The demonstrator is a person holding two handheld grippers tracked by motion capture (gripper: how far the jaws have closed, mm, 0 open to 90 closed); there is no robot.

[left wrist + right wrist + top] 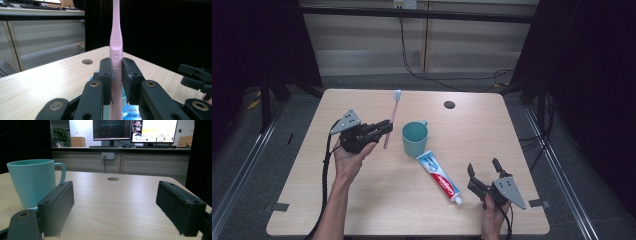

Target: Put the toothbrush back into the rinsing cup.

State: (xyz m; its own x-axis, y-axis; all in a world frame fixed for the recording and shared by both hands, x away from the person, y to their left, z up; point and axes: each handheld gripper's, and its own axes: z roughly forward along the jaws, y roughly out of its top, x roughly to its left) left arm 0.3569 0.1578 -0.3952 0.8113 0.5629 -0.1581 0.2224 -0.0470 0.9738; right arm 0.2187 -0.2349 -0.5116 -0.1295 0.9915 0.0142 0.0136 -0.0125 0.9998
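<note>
left gripper (384, 126) is clamped on the toothbrush (391, 121) low on its handle, the head rising clear of the jaws, a grip that suits dropping it into the cup (415, 138) just beside. right gripper (485, 168) rests with jaws apart, nothing between them, toothpaste (439, 177) close by, likely waiting.

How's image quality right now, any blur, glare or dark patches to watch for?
High view: evenly lit table, black surroundings, slightly soft. Left gripper view: toothbrush sharp, near linkages blurred, dark backdrop on the right. Right gripper view: mug clear, bright monitors behind, near jaws soft.
</note>
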